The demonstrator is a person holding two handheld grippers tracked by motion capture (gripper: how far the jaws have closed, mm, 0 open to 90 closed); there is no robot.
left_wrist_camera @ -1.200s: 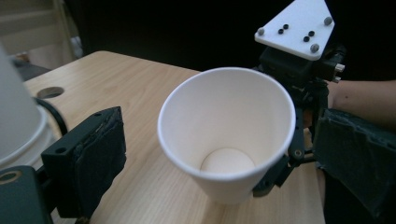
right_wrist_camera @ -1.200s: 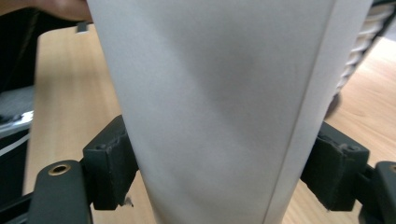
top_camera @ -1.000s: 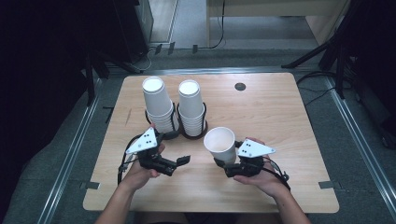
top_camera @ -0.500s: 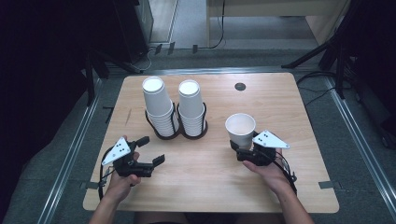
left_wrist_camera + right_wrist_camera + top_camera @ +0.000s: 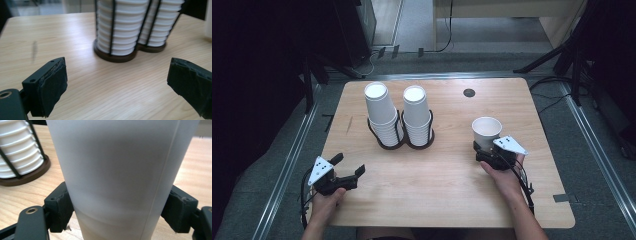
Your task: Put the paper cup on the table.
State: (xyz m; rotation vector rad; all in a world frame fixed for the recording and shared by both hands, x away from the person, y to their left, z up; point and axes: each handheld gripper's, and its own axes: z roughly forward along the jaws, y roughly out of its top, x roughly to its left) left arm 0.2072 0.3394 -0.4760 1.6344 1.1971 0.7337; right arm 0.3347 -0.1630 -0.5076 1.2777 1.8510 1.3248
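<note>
Two tall stacks of white paper cups, the left stack (image 5: 381,112) and the right stack (image 5: 416,114), stand upside down in a dark two-ring wire holder (image 5: 402,143) at mid-table. A single white cup (image 5: 486,131) stands upright, mouth up, right of them. My right gripper (image 5: 485,149) is shut on its lower wall; in the right gripper view both pads press the cup (image 5: 120,170). Its base is hidden. My left gripper (image 5: 349,164) is open near the front left, holding nothing. The left gripper view shows its jaws wide apart, facing the stacks (image 5: 117,27) and the holder's base (image 5: 117,57).
The wooden table (image 5: 437,190) has a small black round grommet (image 5: 469,92) at its back right. A grey tape mark (image 5: 562,198) lies near the front right corner. Metal rails run along the floor on both sides, and dark stand legs (image 5: 562,55) rise at the back right.
The left gripper has pulled back from the holder to the front left, still open. The right gripper has carried the single cup to the right, now upright and lower.
</note>
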